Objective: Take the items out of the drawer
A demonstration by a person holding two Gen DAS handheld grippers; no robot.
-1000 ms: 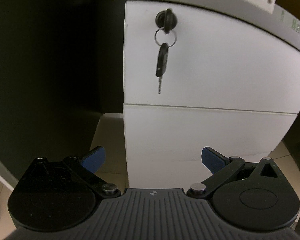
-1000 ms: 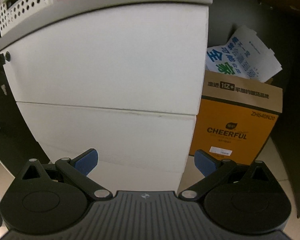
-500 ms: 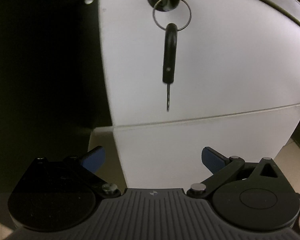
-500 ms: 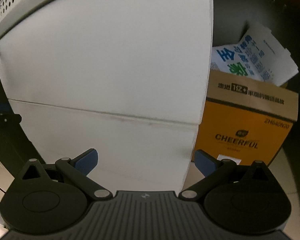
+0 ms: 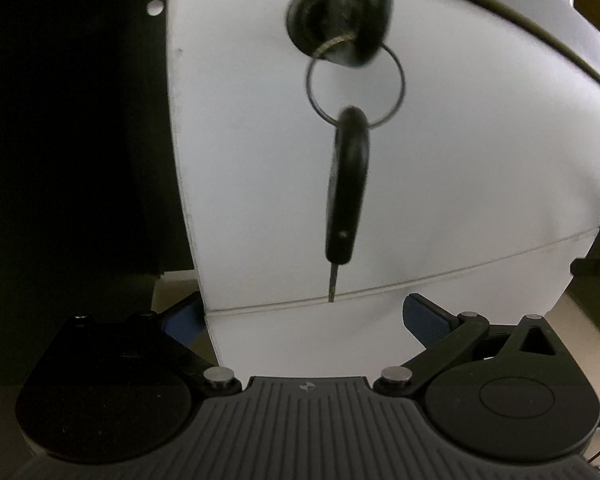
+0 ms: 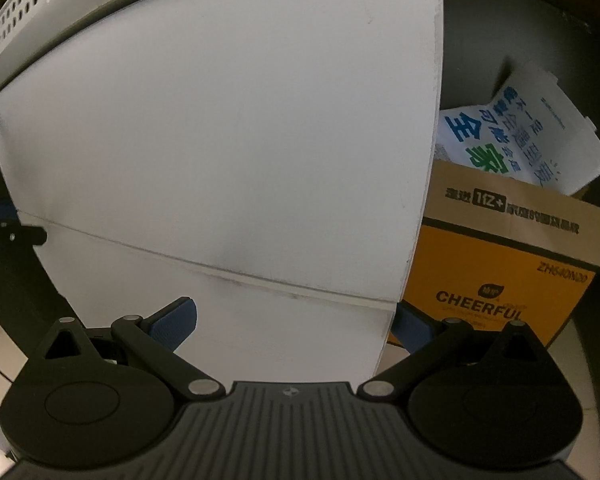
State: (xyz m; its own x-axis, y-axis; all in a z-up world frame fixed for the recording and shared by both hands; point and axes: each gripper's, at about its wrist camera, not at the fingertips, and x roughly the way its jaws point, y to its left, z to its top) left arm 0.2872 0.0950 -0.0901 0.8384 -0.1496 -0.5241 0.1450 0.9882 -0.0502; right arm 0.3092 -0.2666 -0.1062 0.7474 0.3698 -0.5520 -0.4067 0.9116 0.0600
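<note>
Left claw (image 5: 300, 316) spread wide, empty, straddling the drawer's (image 5: 440, 160) left front corner. Right claw (image 6: 292, 320) likewise wide, empty, astride the right corner. Drawer shut; items unseen. Spare key (image 5: 346, 192) dangles at 12 o'clock from the lock (image 5: 338, 24). Risk: the left claw snags the key, or pads slip on the handleless front. Orange box (image 6: 500, 276) at 2 o'clock.
</note>
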